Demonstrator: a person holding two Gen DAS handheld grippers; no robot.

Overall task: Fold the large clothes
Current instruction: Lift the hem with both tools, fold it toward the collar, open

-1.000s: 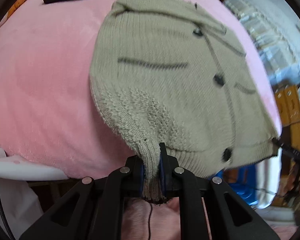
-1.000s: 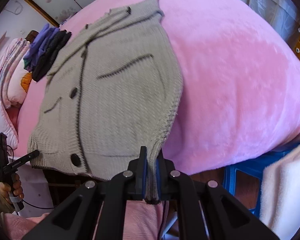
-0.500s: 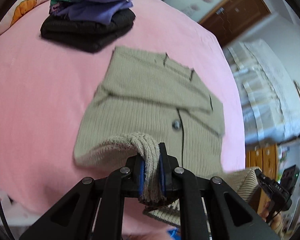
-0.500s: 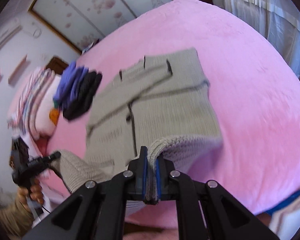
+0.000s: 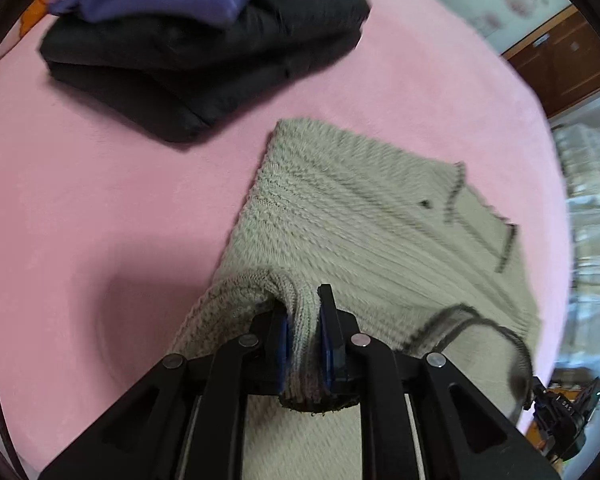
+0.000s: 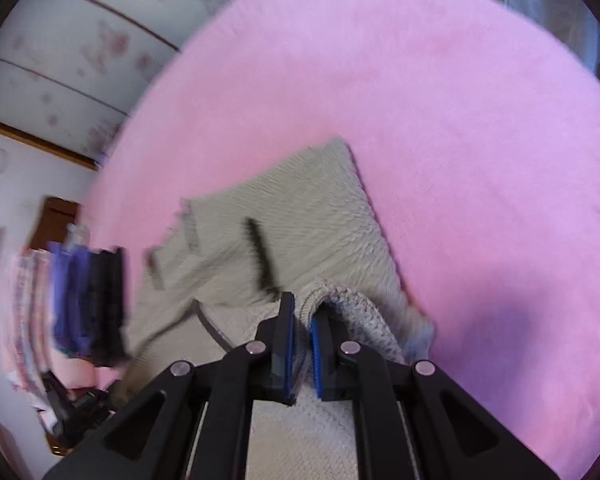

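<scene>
A beige knitted cardigan (image 5: 364, 232) lies on a pink plush blanket (image 5: 100, 220), its lower part folded up over the rest. The left gripper (image 5: 303, 344), pointing steeply down, is clamped narrowly on 1 ribbed corner of the hem, the knit bunched between its 2 blue pads (image 5: 327, 350); the left jaws have just eased open slightly, the fabric staying between them. The right gripper (image 6: 302, 350) pinches the other hem corner of the cardigan (image 6: 300, 216) between nearly closed jaws. Most of the garment spreads ahead of both claws. Beyond the left claw, up and to its left, sits a stack of folded clothes (image 5: 204, 36), black beneath purple.
</scene>
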